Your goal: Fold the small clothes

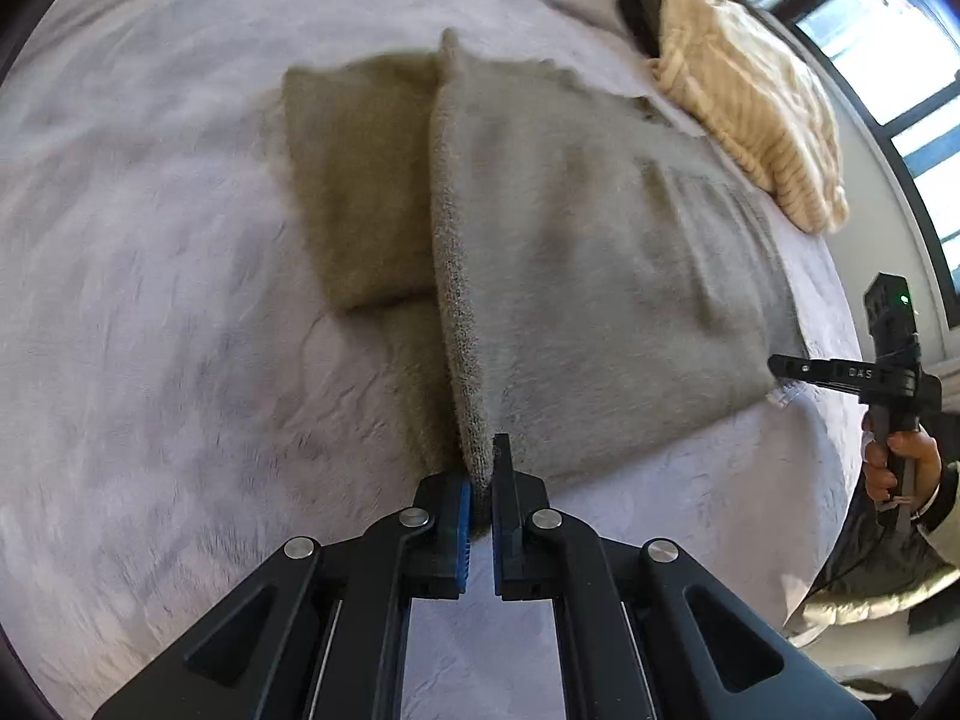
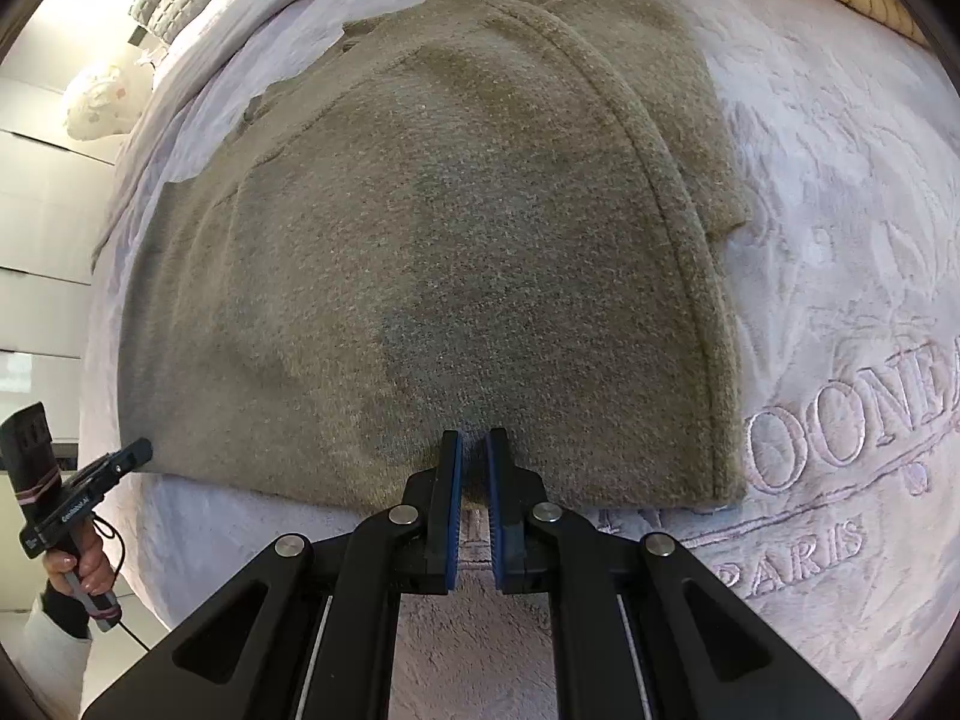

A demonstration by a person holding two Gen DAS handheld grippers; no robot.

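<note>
- While the left gripper (image 1: 480, 468) clamps the olive garment's (image 1: 588, 252) lifted hem, the cloth drapes over the lilac bed blanket (image 1: 150, 300).
- Right wrist view: right gripper (image 2: 474, 450) pinches the garment's near edge, cloth spread flat.

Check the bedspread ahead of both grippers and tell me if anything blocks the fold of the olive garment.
Nothing visible does. The left gripper and the right gripper are each already shut on the near edge of the olive garment. The cream knit lies apart, beyond its far edge. The bedspread around it is bare.
</note>
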